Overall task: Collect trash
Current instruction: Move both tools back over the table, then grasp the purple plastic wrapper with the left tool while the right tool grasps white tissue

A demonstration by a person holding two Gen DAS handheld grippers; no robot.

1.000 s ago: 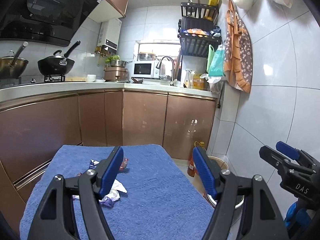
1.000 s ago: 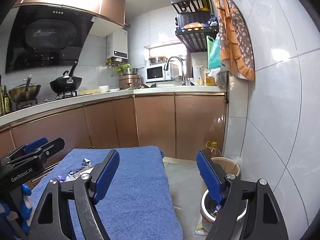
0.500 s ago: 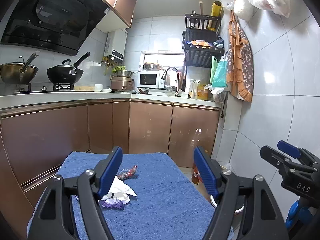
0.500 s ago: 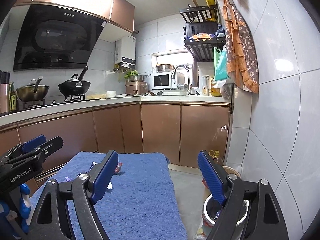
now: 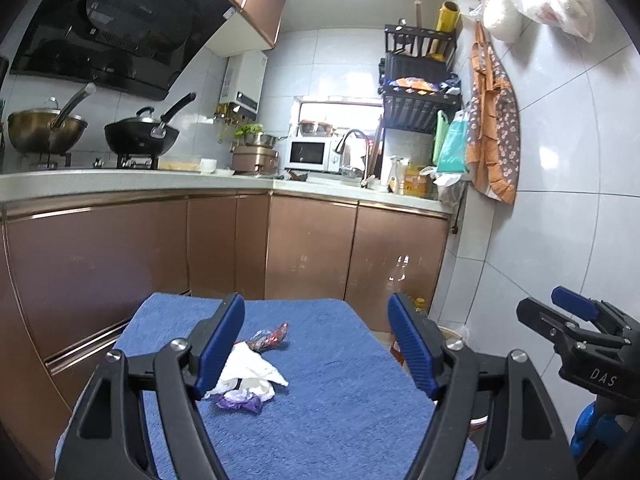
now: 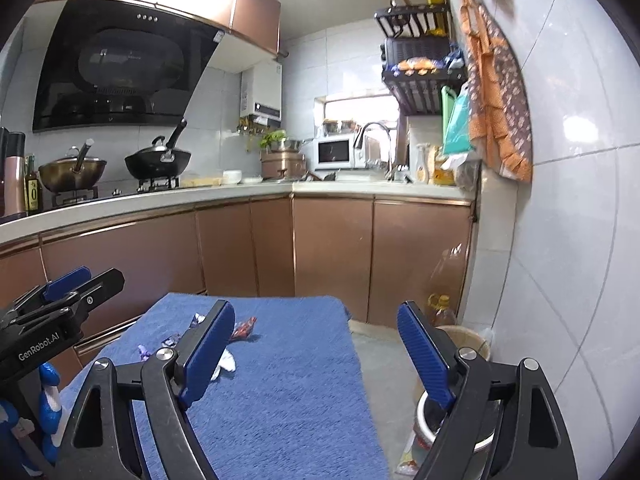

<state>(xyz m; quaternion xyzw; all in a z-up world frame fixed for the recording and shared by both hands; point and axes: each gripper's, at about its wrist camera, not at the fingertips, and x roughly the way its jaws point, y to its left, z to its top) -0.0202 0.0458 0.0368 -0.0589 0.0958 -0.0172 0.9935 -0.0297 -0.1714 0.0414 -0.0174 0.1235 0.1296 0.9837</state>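
Observation:
Scraps of trash lie on a blue towel-covered table point(image 5: 328, 380): a crumpled white tissue point(image 5: 250, 370), a purple wrapper point(image 5: 238, 400) and a red wrapper point(image 5: 270, 336). My left gripper point(image 5: 316, 344) hovers above the table, open, with its left pad just over the tissue and nothing between the jaws. My right gripper point(image 6: 316, 352) is open too and empty, over the table's right half; the red wrapper point(image 6: 245, 328) and white tissue point(image 6: 226, 362) lie beside its left pad. A metal bin point(image 6: 452, 428) stands on the floor behind its right finger.
Brown cabinets point(image 5: 312, 248) and a counter with pans, a microwave and a sink run along the back and left. A tiled wall point(image 6: 560, 280) closes the right side. An oil bottle point(image 6: 442, 308) and a beige basket point(image 6: 468, 338) stand on the floor by the bin.
Both views have slid back from the cabinets, so more of the table's far end and the trash shows. Both grippers stay open and empty.

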